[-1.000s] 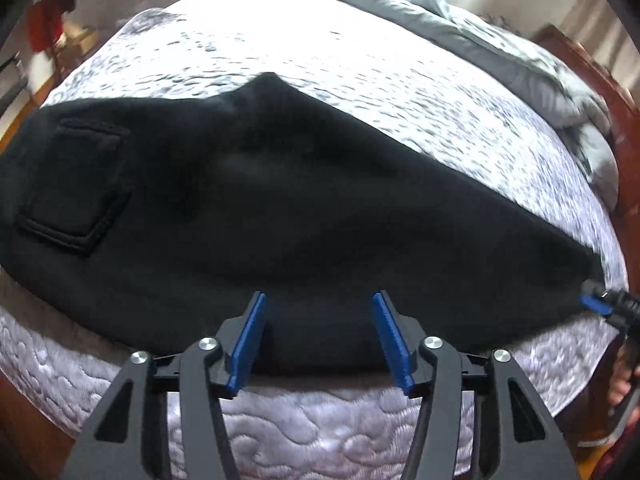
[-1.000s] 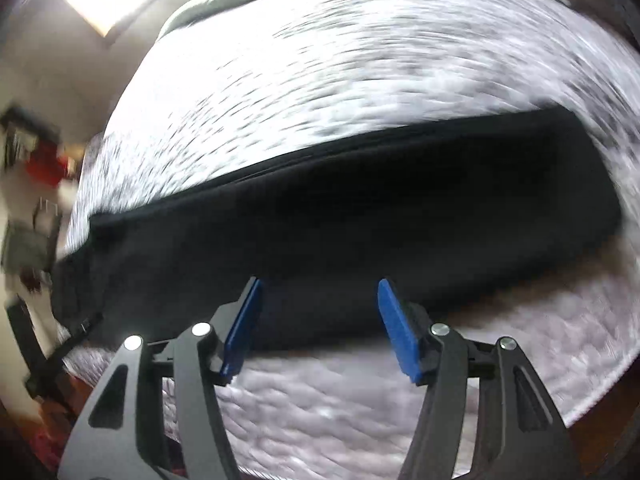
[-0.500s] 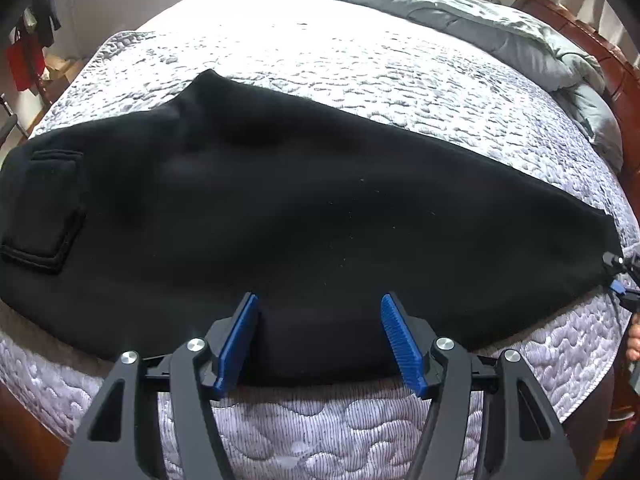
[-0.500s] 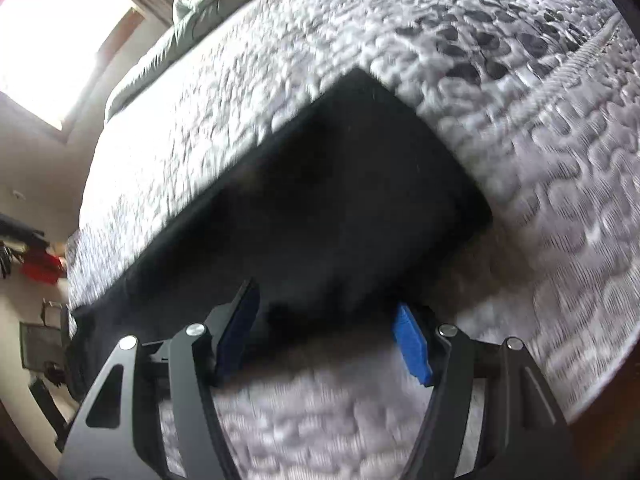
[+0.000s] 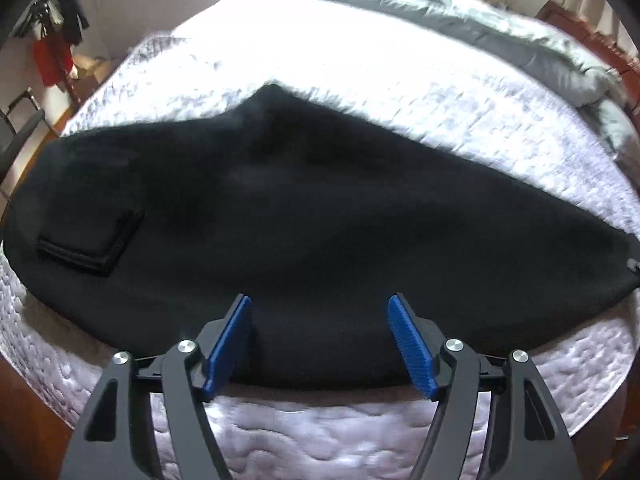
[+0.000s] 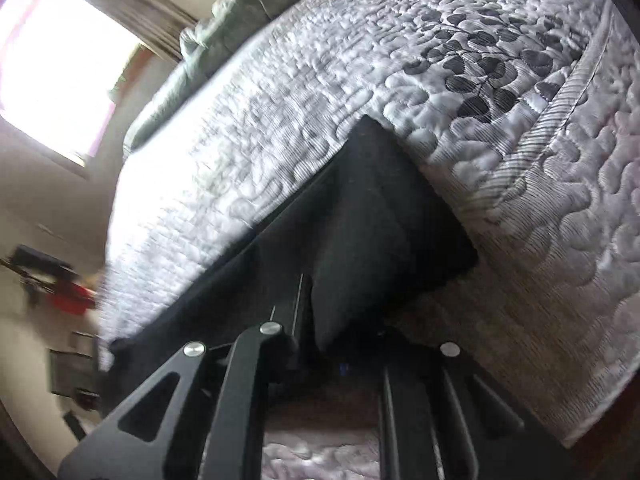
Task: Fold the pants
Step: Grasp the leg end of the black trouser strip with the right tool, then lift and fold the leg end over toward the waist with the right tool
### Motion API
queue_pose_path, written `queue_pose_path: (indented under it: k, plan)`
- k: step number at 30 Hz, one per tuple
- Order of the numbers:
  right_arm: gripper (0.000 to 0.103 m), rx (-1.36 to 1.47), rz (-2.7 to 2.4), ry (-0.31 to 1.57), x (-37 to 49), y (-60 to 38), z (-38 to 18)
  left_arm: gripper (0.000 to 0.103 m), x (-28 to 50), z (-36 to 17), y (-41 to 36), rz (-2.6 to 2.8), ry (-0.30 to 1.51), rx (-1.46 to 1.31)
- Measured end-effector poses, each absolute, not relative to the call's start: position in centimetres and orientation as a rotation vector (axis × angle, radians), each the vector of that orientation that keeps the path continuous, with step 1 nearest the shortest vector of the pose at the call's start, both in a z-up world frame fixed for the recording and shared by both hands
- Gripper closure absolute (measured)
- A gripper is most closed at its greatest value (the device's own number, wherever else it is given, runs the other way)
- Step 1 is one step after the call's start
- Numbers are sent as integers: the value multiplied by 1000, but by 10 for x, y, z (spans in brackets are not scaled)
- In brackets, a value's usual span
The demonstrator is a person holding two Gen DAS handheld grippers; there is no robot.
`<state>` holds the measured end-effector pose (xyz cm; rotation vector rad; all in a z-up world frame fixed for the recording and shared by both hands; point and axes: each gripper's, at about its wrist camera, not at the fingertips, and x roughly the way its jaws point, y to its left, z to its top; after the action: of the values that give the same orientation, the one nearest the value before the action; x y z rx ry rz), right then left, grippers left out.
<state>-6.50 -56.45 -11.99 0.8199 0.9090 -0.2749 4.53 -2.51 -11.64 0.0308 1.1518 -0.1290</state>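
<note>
One pair of pants on one quilt — left gripper opening, fabric between its two fingers; right gripper clenched on the hem.

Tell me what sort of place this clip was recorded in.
Most likely a bedroom in a home. Black pants lie across a bed with a quilted white cover, a grey duvet is bunched at its far end, and clothes hang by the wall.

A bed with a white quilted cover and bunched grey duvet fills the room, a bright window glaring at one wall
</note>
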Motion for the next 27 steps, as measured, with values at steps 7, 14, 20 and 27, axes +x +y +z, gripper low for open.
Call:
queue_pose_path:
  k: [7,14,20,27]
  plan:
    - [94,588,-180,856,-40,-496,-36,32,47,-96,14,-127,1098,-128]
    - [94,377,21,887,8,-376,14,29,45,-78,65,-73,1040,-222]
    - [94,266,119,992,42,-280,-2,28,41,-74,95,-44,1018,-270]
    - [94,168,199,1083,56,-199,-32,28,33,-77,109,-46,1021,-306]
